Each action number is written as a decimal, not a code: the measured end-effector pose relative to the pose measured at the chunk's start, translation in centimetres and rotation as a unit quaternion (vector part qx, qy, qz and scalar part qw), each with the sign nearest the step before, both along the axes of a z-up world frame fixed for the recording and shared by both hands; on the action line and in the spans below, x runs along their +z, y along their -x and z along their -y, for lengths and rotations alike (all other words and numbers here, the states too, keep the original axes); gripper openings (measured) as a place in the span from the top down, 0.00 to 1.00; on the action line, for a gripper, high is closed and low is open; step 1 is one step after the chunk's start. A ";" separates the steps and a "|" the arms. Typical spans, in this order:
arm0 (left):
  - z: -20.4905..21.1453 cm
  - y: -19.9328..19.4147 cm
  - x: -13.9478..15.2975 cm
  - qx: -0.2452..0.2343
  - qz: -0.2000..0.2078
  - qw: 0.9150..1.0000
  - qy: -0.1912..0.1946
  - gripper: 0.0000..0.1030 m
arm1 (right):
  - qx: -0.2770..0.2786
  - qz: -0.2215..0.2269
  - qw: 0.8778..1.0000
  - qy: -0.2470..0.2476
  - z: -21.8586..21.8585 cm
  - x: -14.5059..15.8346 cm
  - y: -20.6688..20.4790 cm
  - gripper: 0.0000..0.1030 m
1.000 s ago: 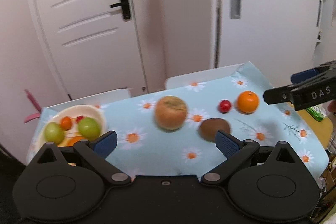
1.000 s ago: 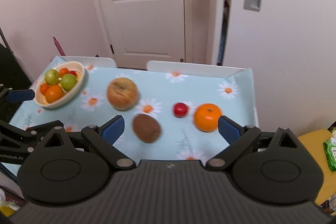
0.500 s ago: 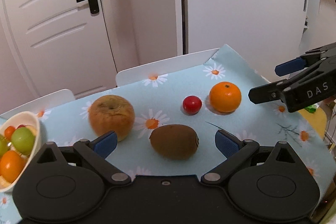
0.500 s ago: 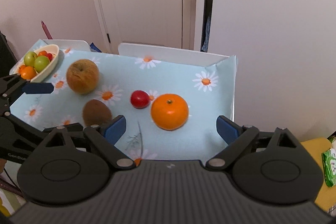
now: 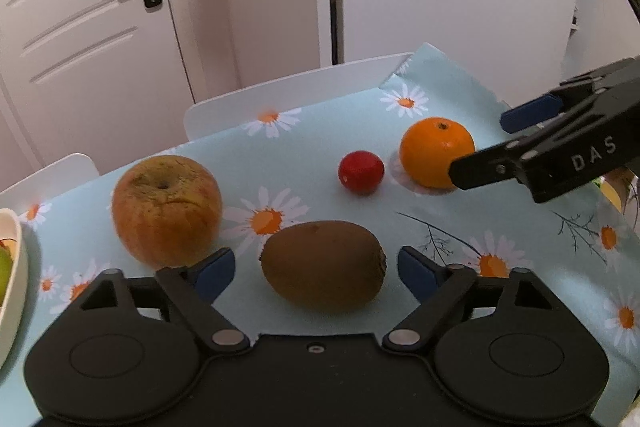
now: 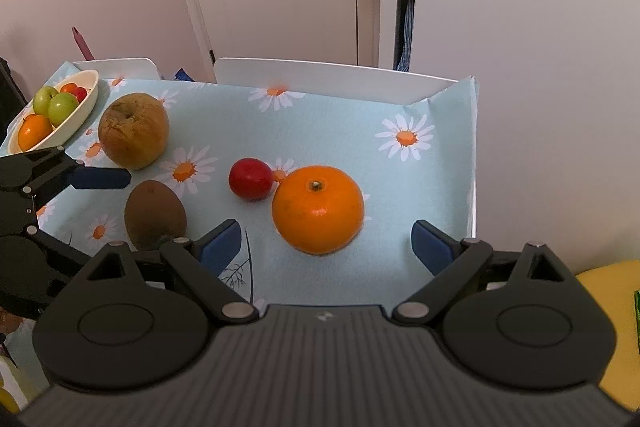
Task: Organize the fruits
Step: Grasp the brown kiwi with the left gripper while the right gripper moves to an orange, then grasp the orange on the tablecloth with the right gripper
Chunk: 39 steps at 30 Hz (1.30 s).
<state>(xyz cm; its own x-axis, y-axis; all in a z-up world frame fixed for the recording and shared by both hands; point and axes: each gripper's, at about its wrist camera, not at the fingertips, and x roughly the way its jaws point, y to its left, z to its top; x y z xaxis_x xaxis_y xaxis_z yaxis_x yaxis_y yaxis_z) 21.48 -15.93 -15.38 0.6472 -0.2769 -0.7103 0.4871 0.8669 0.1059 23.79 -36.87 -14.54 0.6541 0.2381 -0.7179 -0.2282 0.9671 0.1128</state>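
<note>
On the daisy cloth point(image 6: 340, 115), the apple point(image 6: 133, 131) lies at ten o'clock beside the bowl point(image 6: 86, 107). The orange point(image 6: 318, 213) sits centre, ahead of the right gripper point(image 6: 326, 241), whose jaws gape empty. The left gripper point(image 5: 312, 267) has just been closing, pads flanking the kiwi point(image 5: 323, 264) without touching. The step looks like a double pickup; next, close on both and carry them to the bowl.

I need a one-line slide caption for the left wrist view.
Left gripper, jaws closing, straddles a kiwi lying on the daisy tablecloth.
</note>
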 end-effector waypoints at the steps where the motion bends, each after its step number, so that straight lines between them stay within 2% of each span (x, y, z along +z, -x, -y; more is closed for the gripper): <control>1: 0.0 -0.1 -0.1 -0.002 -0.003 1.000 -0.001 0.18 | 0.001 -0.001 1.000 -0.001 0.0 -0.2 -0.1 0.00; 3: 0.1 -0.2 -0.2 -0.004 -0.008 1.000 -0.003 0.28 | 0.001 -0.004 1.000 -0.003 0.0 -0.3 -0.3 0.00; 8: 0.0 -0.1 -0.3 -0.007 -0.013 1.000 -0.001 0.32 | 0.001 -0.004 1.000 -0.002 -0.1 -0.6 -0.7 0.00; 9: 0.0 -0.1 -0.2 -0.008 -0.013 1.000 -0.002 0.33 | 0.001 -0.005 1.000 -0.002 -0.1 -0.7 -0.8 0.03; 10: 0.0 0.0 -0.2 -0.009 -0.013 1.000 -0.003 0.33 | 0.002 -0.007 1.000 -0.001 -0.2 -0.7 -0.9 0.06; 18: -0.2 0.3 -0.1 -0.003 -0.016 1.000 -0.004 0.33 | 0.004 -0.006 1.000 -0.001 -0.6 -1.2 -1.6 0.09; 27: -0.8 0.7 -0.2 -0.005 -0.015 1.000 -0.004 0.33 | 0.002 -0.006 1.000 0.009 -1.5 -1.8 -2.5 0.18; 32: -1.0 0.8 -0.1 0.000 -0.017 1.000 -0.003 0.33 | 0.000 -0.003 1.000 0.023 -1.9 -2.0 -2.7 0.27; 39: -1.2 1.6 0.9 -0.001 -0.011 1.000 0.007 0.34 | -0.003 -0.003 1.000 0.025 -2.4 -1.4 -1.7 0.28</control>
